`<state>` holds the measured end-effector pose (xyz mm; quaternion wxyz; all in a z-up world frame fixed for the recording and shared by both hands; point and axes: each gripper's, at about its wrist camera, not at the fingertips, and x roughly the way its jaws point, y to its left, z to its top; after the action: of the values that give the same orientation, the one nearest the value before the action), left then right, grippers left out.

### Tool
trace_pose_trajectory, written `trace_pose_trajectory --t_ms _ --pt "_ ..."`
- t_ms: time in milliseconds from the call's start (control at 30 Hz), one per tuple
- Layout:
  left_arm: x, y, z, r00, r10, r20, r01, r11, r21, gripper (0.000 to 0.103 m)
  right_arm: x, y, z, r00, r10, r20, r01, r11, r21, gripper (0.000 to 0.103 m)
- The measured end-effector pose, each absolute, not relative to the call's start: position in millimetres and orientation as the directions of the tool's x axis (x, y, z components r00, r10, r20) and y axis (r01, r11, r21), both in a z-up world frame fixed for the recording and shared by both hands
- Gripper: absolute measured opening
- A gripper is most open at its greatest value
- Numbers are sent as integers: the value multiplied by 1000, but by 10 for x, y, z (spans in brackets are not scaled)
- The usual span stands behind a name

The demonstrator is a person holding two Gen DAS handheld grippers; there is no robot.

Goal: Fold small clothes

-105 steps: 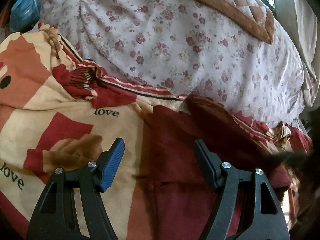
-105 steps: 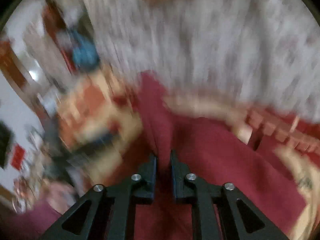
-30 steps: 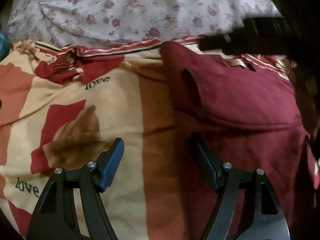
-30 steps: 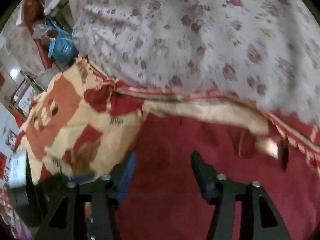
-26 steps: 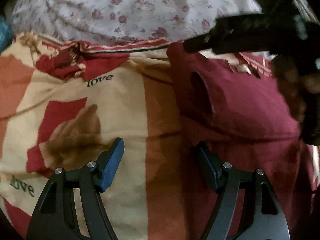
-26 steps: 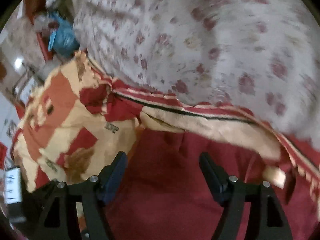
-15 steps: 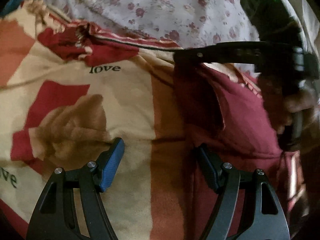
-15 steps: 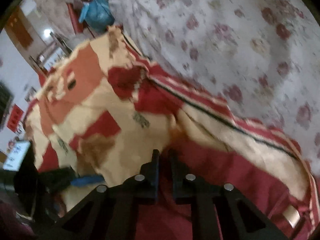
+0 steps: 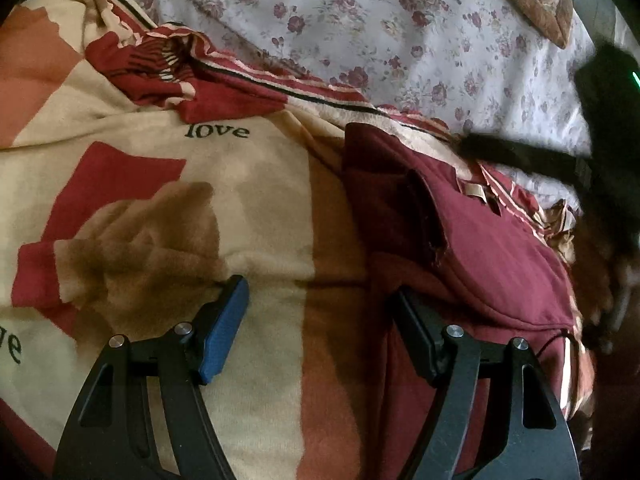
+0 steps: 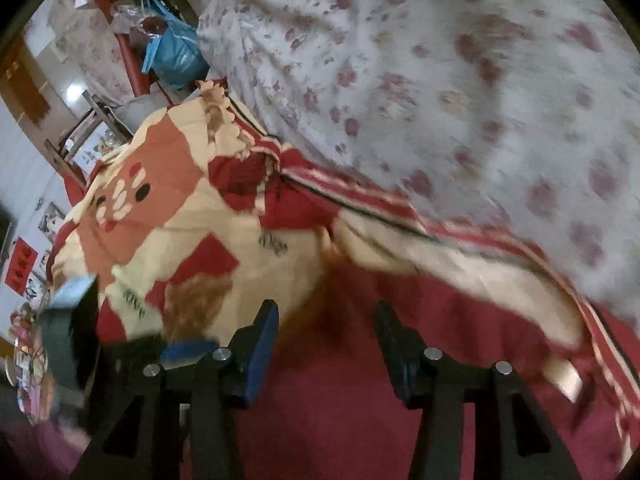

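A small maroon garment (image 9: 492, 248) lies folded over itself on a patterned blanket; it also fills the bottom of the right wrist view (image 10: 360, 408). My left gripper (image 9: 318, 300) is open and empty, low over the garment's left edge, its right finger by the maroon cloth. My right gripper (image 10: 324, 316) is open and empty above the garment's upper left part. In the left wrist view the right gripper shows as a dark blurred shape (image 9: 560, 156) over the garment's far right corner.
The cream, orange and red blanket (image 9: 152, 184) with "love" print covers the bed. A white floral quilt (image 9: 400, 32) lies bunched behind the garment. A blue bag (image 10: 172, 52) and furniture stand off the bed's far left.
My right gripper was shut on the garment's far edge half a second ago and has opened, letting go. The left gripper stayed open and shifted slightly.
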<state>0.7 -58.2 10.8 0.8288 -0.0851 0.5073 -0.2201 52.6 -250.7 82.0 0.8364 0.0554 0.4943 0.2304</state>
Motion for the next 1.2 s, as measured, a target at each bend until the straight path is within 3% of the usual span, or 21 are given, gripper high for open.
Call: trace_pose_trajectory --t_ms 133,233,367,433,467,533,600,633,667,700,833,900,967,1133,1200 --pt "-52 -583 210 426 -436 -793 298 895 -332 74 73 -2752 826 444 346 -827 -262 932 250 48" --pt "-178 -552 403 527 -419 -739 317 904 -287 73 -130 -2865 595 402 165 -900 -132 984 122 48" --pt "-200 -530 475 556 -451 -698 323 891 -318 74 -664 -3356 630 429 153 -890 10 985 174 48" --pt "-186 -595 459 547 -458 -701 332 887 -321 74 -970 -3699 755 468 38 -883 114 988 103 49" --pt "-178 -644 442 545 -449 -708 336 891 -306 74 -1103 -3884 815 482 -22 -876 179 981 74 53" --pt "-182 -735 409 546 -426 -721 346 899 -269 74 -1340 -4310 858 488 -110 -866 340 938 73 76" --pt "-206 -821 363 542 -411 -733 355 903 -243 74 -1470 -4665 780 479 -122 -869 452 883 125 82" --pt "-217 -854 329 537 -407 -739 358 903 -237 74 -1469 -4763 705 473 -93 -876 462 873 157 81" --pt "-232 -885 291 528 -407 -745 361 902 -236 74 -1445 -4817 616 467 -56 -882 453 872 185 64" --pt "-244 -911 258 515 -409 -753 365 900 -238 74 -1395 -4826 514 462 -12 -887 424 881 209 33" --pt "-374 -971 195 473 -394 -788 374 900 -225 74 -1395 -4803 457 431 -46 -901 415 897 152 31" --pt "-515 -975 239 450 -415 -791 406 884 -233 74 -1580 -4754 676 445 -38 -895 391 907 156 50" --pt "-633 -1001 297 447 -408 -796 427 879 -211 74 -1784 -4671 861 460 28 -888 323 926 196 58" --pt "-990 -1001 441 440 -420 -793 469 861 -196 74 -2451 -4612 1373 383 135 -914 187 957 220 59" --pt "-1146 -980 476 450 -407 -795 481 860 -169 74 -2657 -4626 1546 402 112 -909 165 967 193 70"
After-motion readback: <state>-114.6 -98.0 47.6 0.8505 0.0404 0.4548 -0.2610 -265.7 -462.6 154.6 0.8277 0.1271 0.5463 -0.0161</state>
